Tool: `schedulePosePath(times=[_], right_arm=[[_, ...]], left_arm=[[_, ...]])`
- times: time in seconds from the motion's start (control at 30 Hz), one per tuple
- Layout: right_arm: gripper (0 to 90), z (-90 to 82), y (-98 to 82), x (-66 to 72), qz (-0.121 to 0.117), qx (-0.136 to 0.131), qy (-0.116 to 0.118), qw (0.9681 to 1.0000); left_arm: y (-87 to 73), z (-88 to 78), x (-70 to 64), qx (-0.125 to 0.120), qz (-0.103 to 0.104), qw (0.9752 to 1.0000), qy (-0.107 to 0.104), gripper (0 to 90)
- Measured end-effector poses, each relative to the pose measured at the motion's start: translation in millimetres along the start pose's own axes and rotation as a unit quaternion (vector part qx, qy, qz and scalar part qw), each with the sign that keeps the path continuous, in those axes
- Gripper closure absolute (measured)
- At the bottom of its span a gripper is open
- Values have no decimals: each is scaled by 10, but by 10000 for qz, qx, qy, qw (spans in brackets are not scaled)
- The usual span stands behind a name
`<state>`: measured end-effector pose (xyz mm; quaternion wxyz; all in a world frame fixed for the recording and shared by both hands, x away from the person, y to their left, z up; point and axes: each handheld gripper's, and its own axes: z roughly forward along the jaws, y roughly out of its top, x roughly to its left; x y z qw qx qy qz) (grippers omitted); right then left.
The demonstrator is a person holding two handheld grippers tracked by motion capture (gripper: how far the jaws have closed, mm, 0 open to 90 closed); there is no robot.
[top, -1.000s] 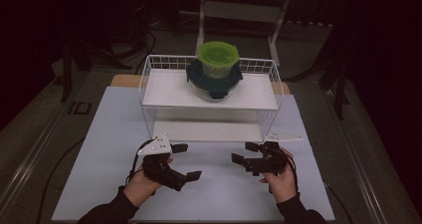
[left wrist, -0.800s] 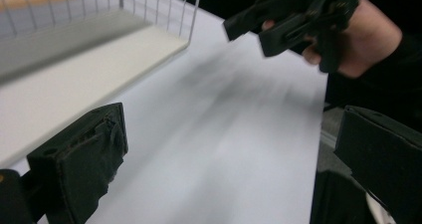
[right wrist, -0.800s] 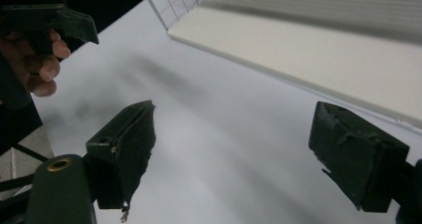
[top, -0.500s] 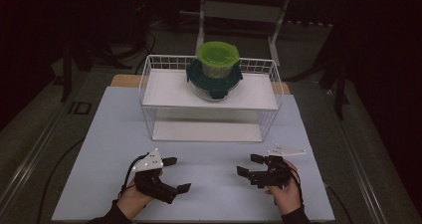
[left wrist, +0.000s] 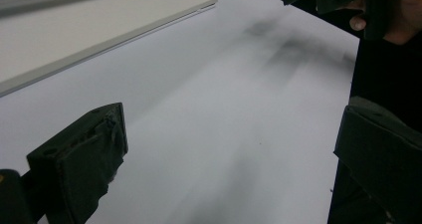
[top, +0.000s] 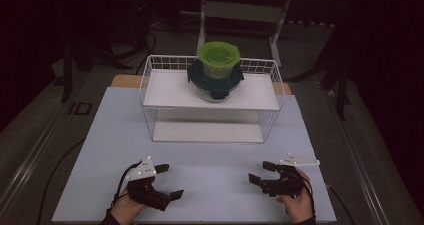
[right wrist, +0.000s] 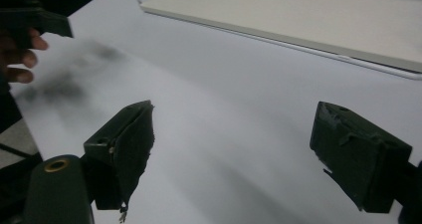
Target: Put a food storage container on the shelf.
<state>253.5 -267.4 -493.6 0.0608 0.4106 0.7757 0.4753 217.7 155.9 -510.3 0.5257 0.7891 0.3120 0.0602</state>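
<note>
Left gripper (top: 170,182) and right gripper (top: 260,172) rested with jaws apart, bare desk (top: 215,160) between the jaws.

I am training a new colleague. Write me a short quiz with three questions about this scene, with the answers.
1. True or false: the left gripper holds something.
2. What lies directly under the green-lidded container? A) the table B) a dark-lidded container C) the right gripper
3. The stacked containers stand on the wire rack's ____ shelf.

Key: 1 false, its jaws are apart and empty; 2 B; 3 upper.
</note>
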Motion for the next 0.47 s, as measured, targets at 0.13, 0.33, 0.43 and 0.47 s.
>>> schedulePosePath(times=[0.13, 0.33, 0.43, 0.47], right_arm=[[168, -26, -41, -50, 44, -27, -101, 9999], [169, -8, -56, -91, 56, -19, -179, 9998], [169, 7, -63, -100, 64, 9, -175, 9998], [169, 9, -65, -101, 68, 15, -174, 9998]], left_arm=[[-15, -26, 11, -19, 39, 10000, 61, 0], [-35, -13, 35, -29, 49, 9999, 161, 0], [-35, 6, 27, -29, 61, 9999, 121, 0], [-34, 10, 23, -23, 69, 9999, 125, 0]])
